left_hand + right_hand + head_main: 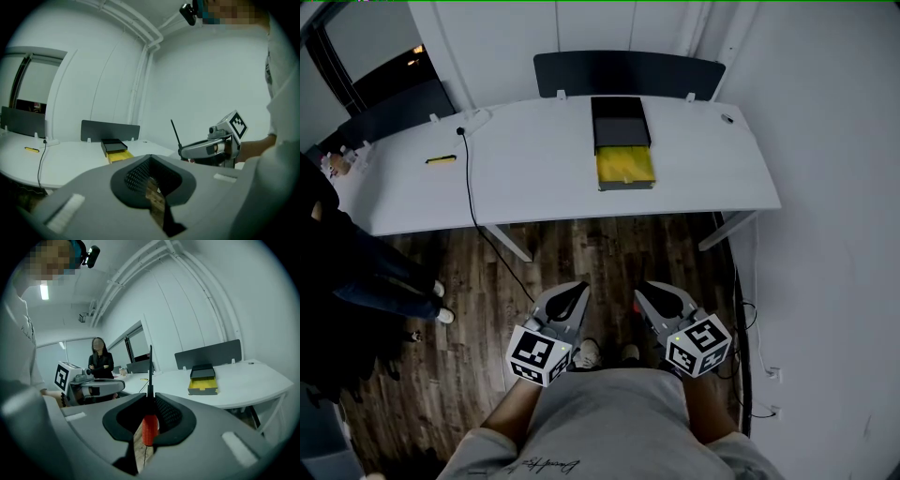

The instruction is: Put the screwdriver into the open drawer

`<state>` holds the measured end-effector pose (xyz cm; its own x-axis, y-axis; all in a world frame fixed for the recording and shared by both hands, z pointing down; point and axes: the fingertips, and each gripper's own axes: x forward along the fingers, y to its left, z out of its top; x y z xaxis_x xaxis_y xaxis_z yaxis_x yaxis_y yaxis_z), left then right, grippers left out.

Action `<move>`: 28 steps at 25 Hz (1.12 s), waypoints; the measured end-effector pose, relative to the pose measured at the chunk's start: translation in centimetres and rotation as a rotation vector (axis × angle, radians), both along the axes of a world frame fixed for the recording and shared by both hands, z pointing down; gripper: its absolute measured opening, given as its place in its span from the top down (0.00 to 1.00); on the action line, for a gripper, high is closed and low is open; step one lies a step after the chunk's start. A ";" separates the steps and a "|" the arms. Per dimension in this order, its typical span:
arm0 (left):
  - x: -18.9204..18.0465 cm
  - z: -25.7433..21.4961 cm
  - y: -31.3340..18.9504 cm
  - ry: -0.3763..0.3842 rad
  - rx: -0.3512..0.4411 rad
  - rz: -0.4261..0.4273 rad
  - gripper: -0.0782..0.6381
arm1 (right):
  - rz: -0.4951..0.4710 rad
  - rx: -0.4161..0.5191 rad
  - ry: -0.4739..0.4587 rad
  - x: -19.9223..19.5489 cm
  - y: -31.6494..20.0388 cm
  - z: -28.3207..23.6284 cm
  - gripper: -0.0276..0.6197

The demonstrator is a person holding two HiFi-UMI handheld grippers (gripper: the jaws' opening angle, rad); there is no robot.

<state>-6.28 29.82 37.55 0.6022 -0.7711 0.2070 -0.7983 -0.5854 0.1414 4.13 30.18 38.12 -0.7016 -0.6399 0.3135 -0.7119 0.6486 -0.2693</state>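
1. Against a dark panel [628, 73] at the far side of the white surface [534, 178] sits a small black drawer box [621, 122]. Its yellow drawer [625, 166] is pulled out toward the near edge and lies open, with only its yellow bottom showing.
2. Low in the head view, over the wood floor [581, 253] and well apart from the surface, is the right hand-held gripper [649, 295]. Its jaws are closed on the red handle of the screwdriver [148, 430], and the thin dark shaft sticks up out of the jaws. So the screwdriver is in this hand-held gripper, well short of the drawer and not yet in it.
3. Just beside it, the left hand-held gripper [572, 292] has its jaws drawn together at the tips with nothing between them. Its own view shows only a narrow slit behind the tips, with floor boards seen through it.
4. On the left part of the surface lies a small yellow thing [441, 159], too small to tell what it is. Near it a black cable [470, 187] runs across the surface, over the near edge and down to the floor.
5. To the left of the surface stands a person [356, 272] in dark clothes; the right gripper view shows this person with arms folded
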 end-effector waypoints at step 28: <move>-1.1 0.7 -3.7 0.037 -0.009 0.054 0.89 | 0.018 0.016 0.018 -1.6 -3.6 -0.2 0.84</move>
<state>-7.42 26.07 38.23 0.6503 -0.7353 0.1907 -0.7596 -0.6263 0.1752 2.52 26.58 37.91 -0.6846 -0.6571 0.3155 -0.7278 0.6399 -0.2464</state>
